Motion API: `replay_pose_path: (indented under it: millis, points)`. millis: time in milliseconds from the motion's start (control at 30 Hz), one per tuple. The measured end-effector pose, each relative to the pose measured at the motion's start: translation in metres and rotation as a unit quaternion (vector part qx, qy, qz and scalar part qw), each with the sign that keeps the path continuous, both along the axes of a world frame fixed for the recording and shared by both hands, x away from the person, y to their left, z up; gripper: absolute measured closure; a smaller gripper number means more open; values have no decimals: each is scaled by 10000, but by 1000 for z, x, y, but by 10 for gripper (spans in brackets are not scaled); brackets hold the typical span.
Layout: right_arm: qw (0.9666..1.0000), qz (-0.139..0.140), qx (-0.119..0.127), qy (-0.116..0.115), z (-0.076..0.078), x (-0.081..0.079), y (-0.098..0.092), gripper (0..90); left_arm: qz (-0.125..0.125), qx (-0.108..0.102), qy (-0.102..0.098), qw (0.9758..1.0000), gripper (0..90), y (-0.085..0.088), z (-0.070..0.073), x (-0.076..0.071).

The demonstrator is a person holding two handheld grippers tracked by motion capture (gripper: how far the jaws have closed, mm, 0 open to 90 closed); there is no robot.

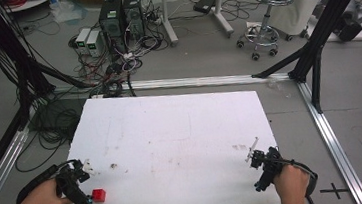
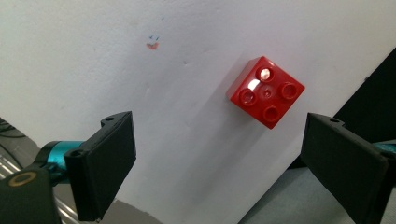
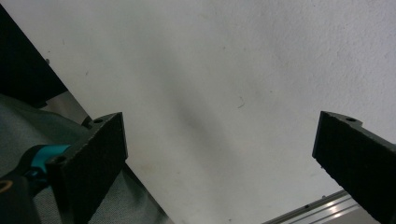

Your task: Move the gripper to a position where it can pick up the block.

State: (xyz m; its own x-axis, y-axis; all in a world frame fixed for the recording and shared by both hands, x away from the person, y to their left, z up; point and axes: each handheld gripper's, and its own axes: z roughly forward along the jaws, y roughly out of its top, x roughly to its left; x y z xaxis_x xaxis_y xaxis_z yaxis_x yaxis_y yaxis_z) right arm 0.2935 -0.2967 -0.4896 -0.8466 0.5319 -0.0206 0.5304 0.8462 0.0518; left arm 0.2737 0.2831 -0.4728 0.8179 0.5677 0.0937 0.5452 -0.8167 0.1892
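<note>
Black jaws of the left gripper (image 2: 219,154) rise at the bottom of the left gripper view, spread wide with nothing between them, so this gripper is released. Ahead of that gap and a little toward the right-hand jaw lies the red brick (image 2: 266,91), a square block with four studs facing up, flat on the white table (image 2: 93,60). It sits close to the table's near edge, clear of both jaws, touching neither.

From the high view the left gripper (image 1: 79,184) hovers just beside the red brick (image 1: 98,195) at the near left corner of the table (image 1: 172,133). The wide opening and the aim along the jaws read as a set-up for a grasp: I judge that the hand is lining up so the block can pass between the pads and be pinched on two opposite side walls.

Well apart, at the near right corner, the right gripper (image 1: 263,167) is parked low over bare board. Its own view shows its jaws (image 3: 219,158) likewise spread and empty, probably waiting clear of the work.
</note>
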Motion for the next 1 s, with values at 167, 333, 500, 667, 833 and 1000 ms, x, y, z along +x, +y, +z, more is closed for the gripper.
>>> replay_pose_path:
  millis: [167, 333, 500, 667, 833, 1000]
  points:
    - [10000, 25, 39, 7, 0, -1, 0, 23, -93, 23, 17, 10000, 108, -2, 2, 0]
    - [10000, -1, 53, -44, 2, -1, 0, 23, -154, 49, 26, 9999, 108, -2, 1, 1]
    - [10000, 12, 55, -40, 2, 0, -1, 23, -298, 90, 27, 9995, 108, -2, 1, 1]
    - [10000, 13, 47, -31, 2, 0, 0, 23, -309, 103, 21, 9995, 108, -1, 2, 3]
    - [10000, 28, 59, -43, 2, 0, 0, 23, -368, 129, 22, 9992, 108, 0, 3, 4]
    - [10000, 26, 52, -47, 2, 0, 1, 23, -484, 160, 41, 9987, 108, 0, 4, 5]
